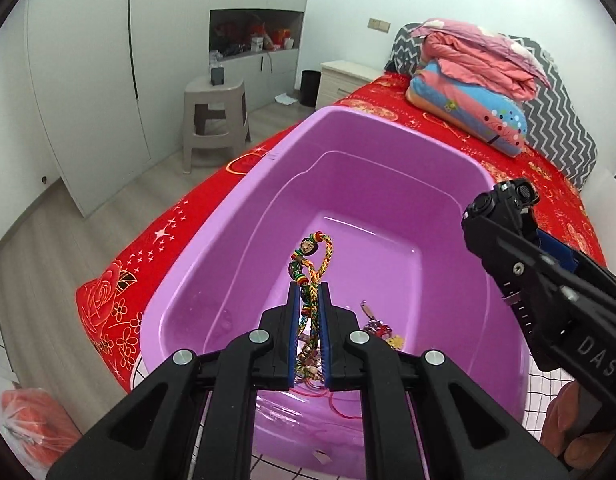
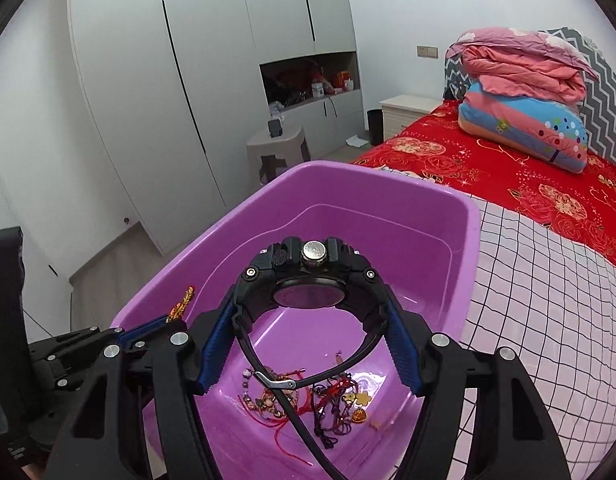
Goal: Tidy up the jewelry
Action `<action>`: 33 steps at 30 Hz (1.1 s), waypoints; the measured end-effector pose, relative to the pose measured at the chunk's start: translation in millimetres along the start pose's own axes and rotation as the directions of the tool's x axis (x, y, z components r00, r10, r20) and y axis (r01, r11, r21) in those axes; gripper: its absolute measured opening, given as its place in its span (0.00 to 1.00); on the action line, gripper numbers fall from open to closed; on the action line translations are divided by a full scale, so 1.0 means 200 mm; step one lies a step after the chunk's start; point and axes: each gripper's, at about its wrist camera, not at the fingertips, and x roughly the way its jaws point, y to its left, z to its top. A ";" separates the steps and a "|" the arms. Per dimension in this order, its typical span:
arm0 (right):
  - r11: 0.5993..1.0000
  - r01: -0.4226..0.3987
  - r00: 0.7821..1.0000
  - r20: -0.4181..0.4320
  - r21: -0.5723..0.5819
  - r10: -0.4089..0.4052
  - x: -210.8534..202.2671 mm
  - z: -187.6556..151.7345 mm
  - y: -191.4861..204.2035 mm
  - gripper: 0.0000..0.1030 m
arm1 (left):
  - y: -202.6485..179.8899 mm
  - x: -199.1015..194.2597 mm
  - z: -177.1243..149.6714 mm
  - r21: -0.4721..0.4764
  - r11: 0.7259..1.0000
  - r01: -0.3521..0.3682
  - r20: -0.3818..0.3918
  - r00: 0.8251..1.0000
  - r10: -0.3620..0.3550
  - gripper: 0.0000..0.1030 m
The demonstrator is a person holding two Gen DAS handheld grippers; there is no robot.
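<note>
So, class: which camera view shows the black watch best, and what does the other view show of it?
The right wrist view: the black watch fills the centre, clamped between the right gripper fingers above the purple tub, face, crown and buckle visible. The left wrist view catches the watch only side-on at the right gripper's tip.

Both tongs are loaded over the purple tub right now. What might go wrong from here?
The black watch is pinched only at its case sides; it may twist out of the right tongs. The braided bracelet dangling in the left tongs could snag the jewelry pile in the tub.
</note>
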 end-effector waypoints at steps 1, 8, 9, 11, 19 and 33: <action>1.000 0.003 1.000 -0.005 0.000 -0.003 0.02 0.00 0.00 0.64 | 0.00 0.01 0.01 0.001 1.000 -0.007 -0.002 1.000 0.007 0.09; 0.999 0.028 0.998 -0.049 0.043 -0.026 0.10 0.01 -0.05 0.64 | 0.02 0.03 0.04 0.004 0.999 -0.041 -0.004 0.999 0.041 0.80; 0.998 0.025 0.999 -0.042 0.057 -0.023 0.09 0.01 -0.07 0.64 | 0.01 0.01 0.04 0.006 0.998 -0.056 0.021 0.998 0.056 0.83; 0.997 0.025 0.999 -0.022 0.073 -0.023 0.05 0.02 -0.08 0.65 | 0.00 -0.01 0.04 0.015 0.998 -0.065 0.032 0.997 0.064 0.90; 0.996 0.056 0.998 -0.010 0.069 -0.055 -0.02 0.01 -0.11 0.65 | 0.00 -0.02 0.05 0.004 0.998 -0.064 -0.031 0.997 0.064 0.94; 0.995 0.092 0.995 -0.036 0.037 -0.091 -0.12 -0.04 -0.07 0.65 | -0.01 -0.17 0.06 -0.028 0.989 -0.143 -0.008 0.990 0.143 0.94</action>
